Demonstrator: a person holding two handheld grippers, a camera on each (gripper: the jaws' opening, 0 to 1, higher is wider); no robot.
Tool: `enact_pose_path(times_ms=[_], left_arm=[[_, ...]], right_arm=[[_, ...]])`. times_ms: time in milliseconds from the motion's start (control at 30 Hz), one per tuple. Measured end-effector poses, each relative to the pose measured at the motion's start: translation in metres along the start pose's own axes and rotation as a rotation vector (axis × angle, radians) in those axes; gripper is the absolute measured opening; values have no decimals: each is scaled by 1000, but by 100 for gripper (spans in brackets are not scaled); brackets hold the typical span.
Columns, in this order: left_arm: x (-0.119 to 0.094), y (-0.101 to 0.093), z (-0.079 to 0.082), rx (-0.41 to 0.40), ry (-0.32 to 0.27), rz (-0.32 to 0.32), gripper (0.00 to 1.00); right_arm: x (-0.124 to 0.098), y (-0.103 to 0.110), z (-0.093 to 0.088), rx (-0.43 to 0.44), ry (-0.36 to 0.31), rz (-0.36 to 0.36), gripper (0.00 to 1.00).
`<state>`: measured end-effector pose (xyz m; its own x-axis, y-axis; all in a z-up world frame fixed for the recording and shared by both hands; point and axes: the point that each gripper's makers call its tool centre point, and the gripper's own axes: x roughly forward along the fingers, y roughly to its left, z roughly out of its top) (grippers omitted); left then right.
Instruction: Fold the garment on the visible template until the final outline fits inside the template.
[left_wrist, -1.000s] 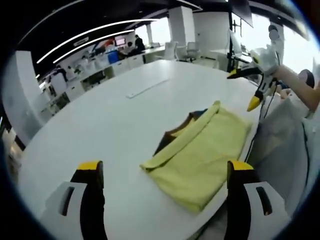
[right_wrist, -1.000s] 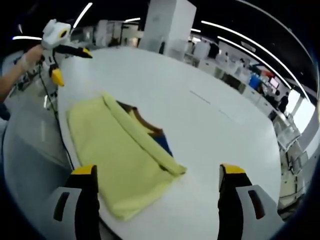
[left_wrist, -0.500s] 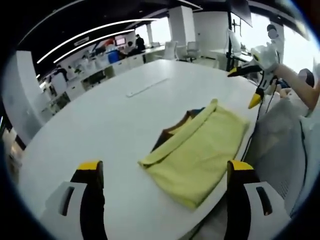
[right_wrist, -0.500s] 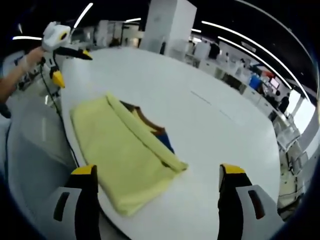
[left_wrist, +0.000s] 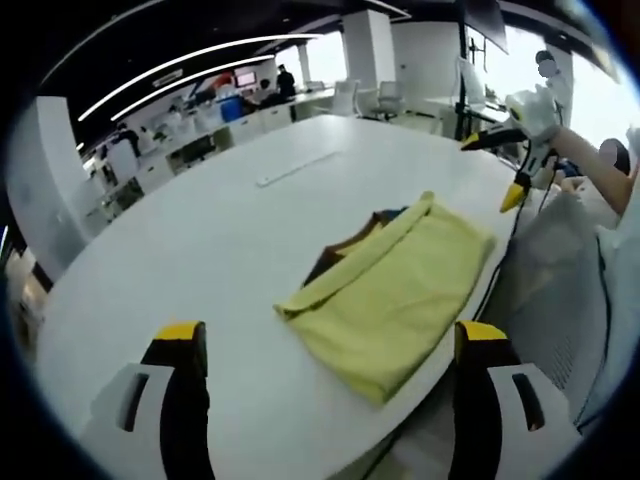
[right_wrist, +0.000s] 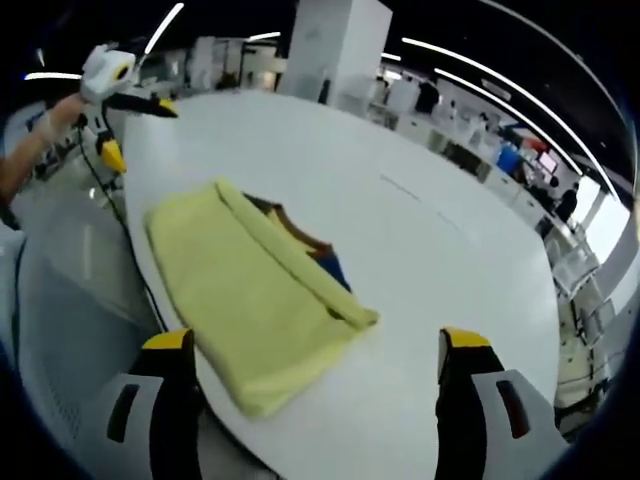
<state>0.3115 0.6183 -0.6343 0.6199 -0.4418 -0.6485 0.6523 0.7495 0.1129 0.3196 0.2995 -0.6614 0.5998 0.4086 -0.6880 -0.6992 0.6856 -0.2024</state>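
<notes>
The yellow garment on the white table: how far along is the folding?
Done, it seems: the yellow garment lies folded into a compact rectangle near the edge of the white table, a darker brown and blue layer peeking from under its rolled edge. In hand: nothing; the left gripper and right gripper are both open, clear of the cloth. Left: I can make out no template outline, so fit remains unconfirmed.

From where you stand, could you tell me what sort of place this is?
Probably an open-plan office: a large white table, rows of desks with people behind it, and long strip lights on a dark ceiling.
</notes>
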Motion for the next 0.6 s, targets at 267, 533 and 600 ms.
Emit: enact_pose_path(times_ms=[267, 533, 600], left_arm=[[-2, -2, -11, -13, 20, 0, 100], [1, -6, -34, -45, 64, -10, 99], [1, -6, -36, -57, 62, -9, 99]], right_arm=[[0, 5, -9, 7, 20, 14, 100], [2, 8, -22, 29, 44, 21, 100], [2, 9, -25, 32, 50, 25, 100]])
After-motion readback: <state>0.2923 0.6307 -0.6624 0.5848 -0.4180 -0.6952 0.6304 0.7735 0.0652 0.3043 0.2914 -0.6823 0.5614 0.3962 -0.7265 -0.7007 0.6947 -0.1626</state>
